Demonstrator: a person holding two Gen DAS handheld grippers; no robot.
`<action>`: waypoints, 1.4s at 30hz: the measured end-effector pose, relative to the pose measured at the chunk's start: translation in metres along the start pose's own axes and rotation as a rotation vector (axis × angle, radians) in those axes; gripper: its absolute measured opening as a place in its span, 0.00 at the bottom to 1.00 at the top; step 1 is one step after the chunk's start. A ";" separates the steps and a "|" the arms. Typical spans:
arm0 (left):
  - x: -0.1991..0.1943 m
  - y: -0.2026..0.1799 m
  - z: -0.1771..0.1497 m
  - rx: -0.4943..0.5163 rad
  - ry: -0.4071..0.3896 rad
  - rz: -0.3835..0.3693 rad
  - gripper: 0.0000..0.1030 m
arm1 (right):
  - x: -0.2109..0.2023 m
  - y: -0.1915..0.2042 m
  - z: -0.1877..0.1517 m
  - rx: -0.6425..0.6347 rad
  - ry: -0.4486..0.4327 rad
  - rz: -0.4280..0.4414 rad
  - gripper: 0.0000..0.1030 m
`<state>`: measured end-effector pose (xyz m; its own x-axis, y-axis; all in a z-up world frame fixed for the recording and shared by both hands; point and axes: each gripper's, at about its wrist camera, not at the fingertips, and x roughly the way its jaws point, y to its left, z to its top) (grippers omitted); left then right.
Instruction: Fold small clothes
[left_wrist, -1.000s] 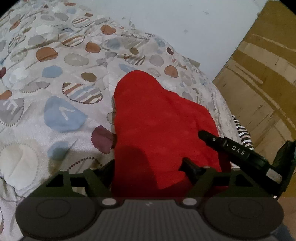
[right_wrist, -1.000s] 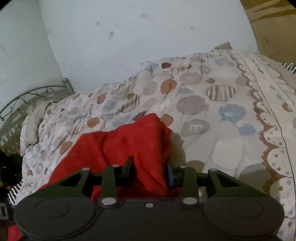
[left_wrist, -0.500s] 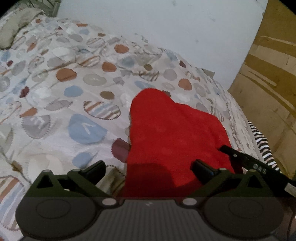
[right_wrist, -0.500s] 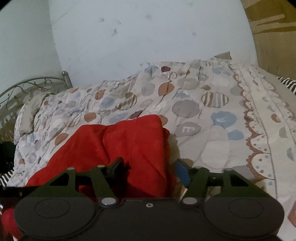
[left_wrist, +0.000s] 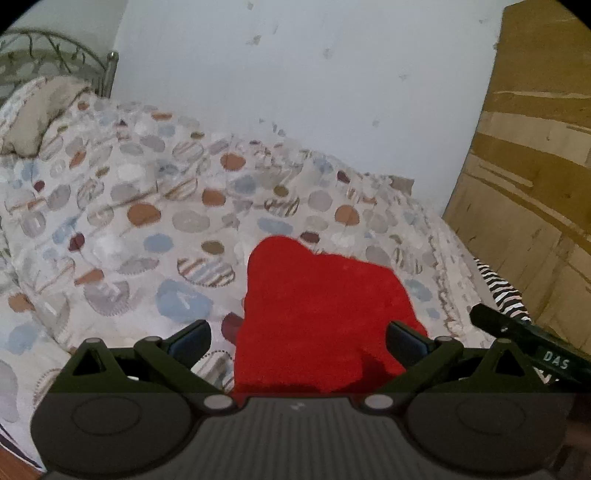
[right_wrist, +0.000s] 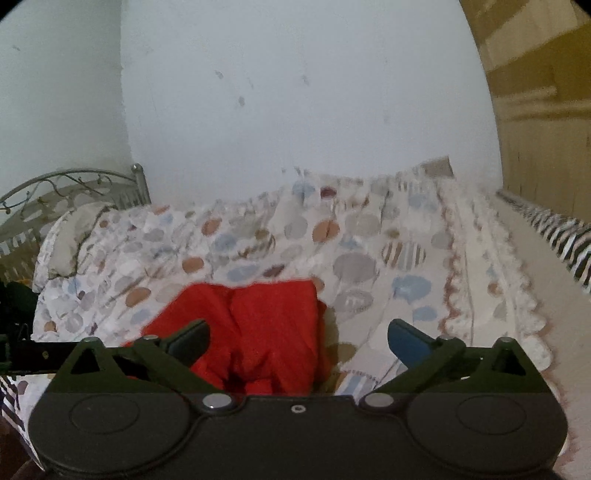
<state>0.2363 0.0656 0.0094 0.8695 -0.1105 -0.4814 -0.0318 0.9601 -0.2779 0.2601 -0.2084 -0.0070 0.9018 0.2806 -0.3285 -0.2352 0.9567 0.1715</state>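
Observation:
A small red garment (left_wrist: 317, 314) lies folded in a heap on the patterned bedspread (left_wrist: 147, 221). My left gripper (left_wrist: 299, 338) is open, its fingers standing either side of the garment's near edge and above it. In the right wrist view the same red garment (right_wrist: 258, 332) lies just ahead and slightly left. My right gripper (right_wrist: 299, 338) is open and empty, with its left finger over the cloth. The other gripper's black body (left_wrist: 528, 343) shows at the right of the left wrist view.
A pale wall (right_wrist: 295, 110) stands behind the bed. A metal headboard (right_wrist: 74, 184) and a pillow (left_wrist: 33, 114) are at the far left. A wooden wardrobe (left_wrist: 535, 184) is on the right, with a zebra-striped cloth (right_wrist: 561, 236) along the bed's right edge.
My right gripper has let go of the red garment and opened wide. Both grippers have pulled back and up from the cloth, which now lies on the bed.

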 end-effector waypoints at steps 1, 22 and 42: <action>-0.007 -0.002 0.001 0.007 -0.009 -0.001 0.99 | -0.008 0.002 0.003 -0.009 -0.015 0.000 0.99; -0.140 -0.024 -0.017 0.116 -0.149 -0.013 0.99 | -0.156 0.048 0.012 -0.094 -0.190 -0.008 1.00; -0.201 -0.001 -0.079 0.124 -0.138 0.044 1.00 | -0.243 0.074 -0.057 -0.147 -0.210 -0.040 1.00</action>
<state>0.0230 0.0668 0.0408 0.9282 -0.0395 -0.3700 -0.0178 0.9885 -0.1502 0.0032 -0.2011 0.0327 0.9633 0.2348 -0.1301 -0.2341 0.9720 0.0207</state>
